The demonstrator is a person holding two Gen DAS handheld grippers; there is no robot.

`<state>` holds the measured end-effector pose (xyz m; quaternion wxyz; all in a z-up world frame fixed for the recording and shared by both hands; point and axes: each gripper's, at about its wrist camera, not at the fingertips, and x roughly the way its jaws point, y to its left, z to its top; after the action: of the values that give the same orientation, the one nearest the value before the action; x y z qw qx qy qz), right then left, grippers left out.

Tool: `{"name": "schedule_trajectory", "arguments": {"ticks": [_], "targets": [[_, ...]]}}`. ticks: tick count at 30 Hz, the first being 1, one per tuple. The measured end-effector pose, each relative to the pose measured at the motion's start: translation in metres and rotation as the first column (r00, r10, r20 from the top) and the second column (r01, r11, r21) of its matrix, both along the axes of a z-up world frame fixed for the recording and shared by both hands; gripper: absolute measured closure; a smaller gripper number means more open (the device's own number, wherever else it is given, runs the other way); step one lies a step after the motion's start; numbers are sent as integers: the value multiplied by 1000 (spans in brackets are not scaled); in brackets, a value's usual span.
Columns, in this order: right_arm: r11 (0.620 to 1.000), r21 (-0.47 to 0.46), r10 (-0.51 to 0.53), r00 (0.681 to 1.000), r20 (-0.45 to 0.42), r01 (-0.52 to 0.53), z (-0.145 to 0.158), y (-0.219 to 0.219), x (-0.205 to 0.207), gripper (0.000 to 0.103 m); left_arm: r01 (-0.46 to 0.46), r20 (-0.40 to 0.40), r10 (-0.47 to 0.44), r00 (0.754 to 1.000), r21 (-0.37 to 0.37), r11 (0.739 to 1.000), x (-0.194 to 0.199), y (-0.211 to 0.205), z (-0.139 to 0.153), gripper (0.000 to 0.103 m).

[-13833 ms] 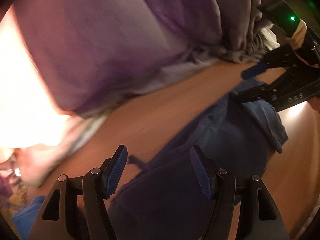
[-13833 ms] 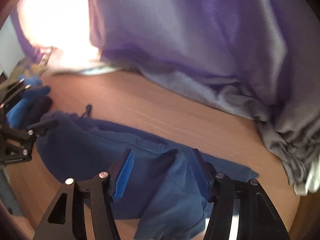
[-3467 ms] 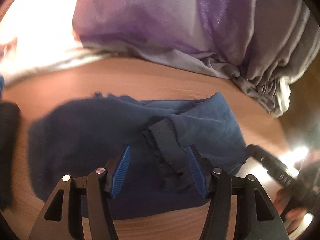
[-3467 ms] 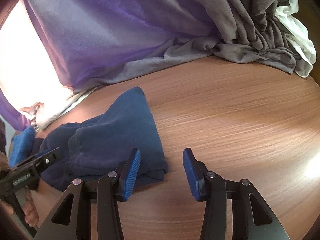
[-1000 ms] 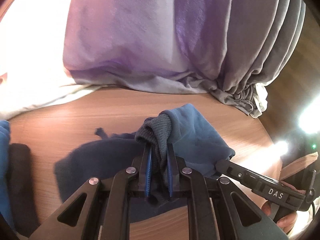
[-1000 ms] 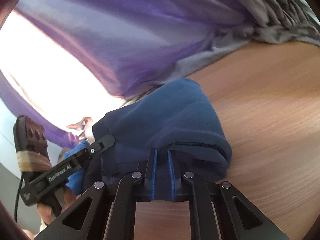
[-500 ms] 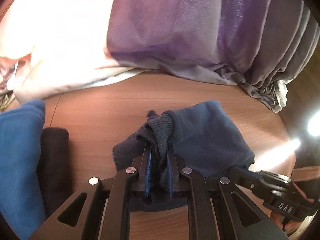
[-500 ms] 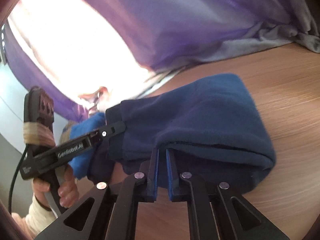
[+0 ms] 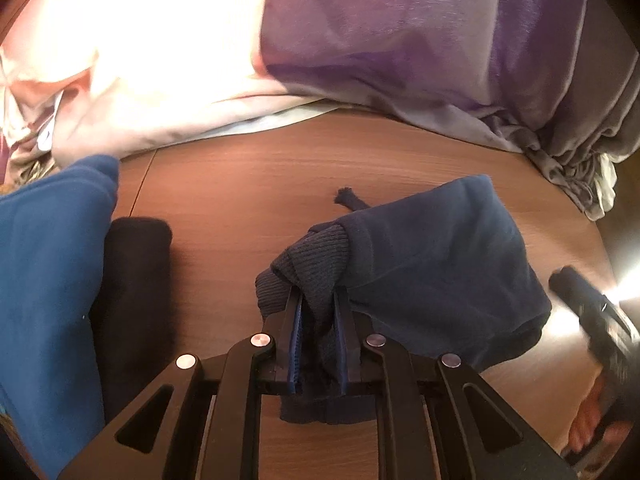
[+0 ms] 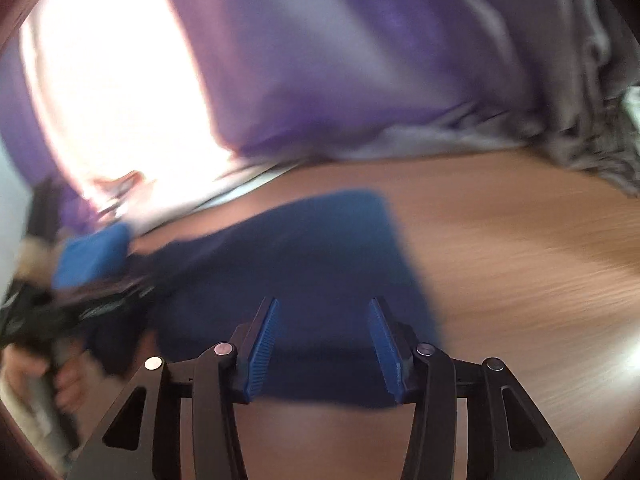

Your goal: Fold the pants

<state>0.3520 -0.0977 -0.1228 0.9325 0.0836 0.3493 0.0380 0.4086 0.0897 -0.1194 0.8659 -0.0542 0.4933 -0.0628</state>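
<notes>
The navy blue pants [image 9: 440, 264] lie folded into a compact bundle on the wooden table [image 9: 256, 184]. My left gripper [image 9: 316, 304] is shut on the ribbed cuff [image 9: 316, 264] at the bundle's near left corner. A drawstring end [image 9: 346, 198] sticks out behind. In the blurred right wrist view the pants [image 10: 304, 264] lie flat, and my right gripper [image 10: 322, 320] is open just above their near edge, holding nothing. The right gripper shows at the right edge of the left wrist view [image 9: 592, 320]. The left gripper shows at the left of the right wrist view [image 10: 76, 304].
A bright blue folded garment [image 9: 44, 280] and a black folded garment [image 9: 132, 292] lie side by side at the table's left. Purple and grey curtains [image 9: 400, 40] hang behind, bunched on the table's back edge. Bare table lies to the right [image 10: 520, 260].
My right gripper has opened and let go of the pants' edge; its view is blurred by motion. My left gripper stays shut on the cuff and the bundle has shifted left toward the stacked garments.
</notes>
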Motion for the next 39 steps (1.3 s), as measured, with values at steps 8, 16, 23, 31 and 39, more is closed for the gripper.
{"name": "schedule_trajectory", "arguments": {"ticks": [8,16,23,31,39], "targets": [[999,-34,-12,997,-81,9,-12,-33,51,32,-105,27,103,994,72,992,-4,3,-6,51],[995,27,96,976,-195,-93,-42,-33,88,32,-174,32,172,985,69,982,-5,5,-18,42],[991,23,134,968,-214,-132,-56,-30,93,32,-171,20,171,985,31,985,-2,8,-26,42],[981,-32,182,968,-174,-191,-52,-25,83,75,-157,15,156,988,1,988,-4,2,-28,46],[989,-100,88,979,-186,-108,-36,-54,55,82,-58,2,58,998,-120,991,-12,-29,-33,44]]}}
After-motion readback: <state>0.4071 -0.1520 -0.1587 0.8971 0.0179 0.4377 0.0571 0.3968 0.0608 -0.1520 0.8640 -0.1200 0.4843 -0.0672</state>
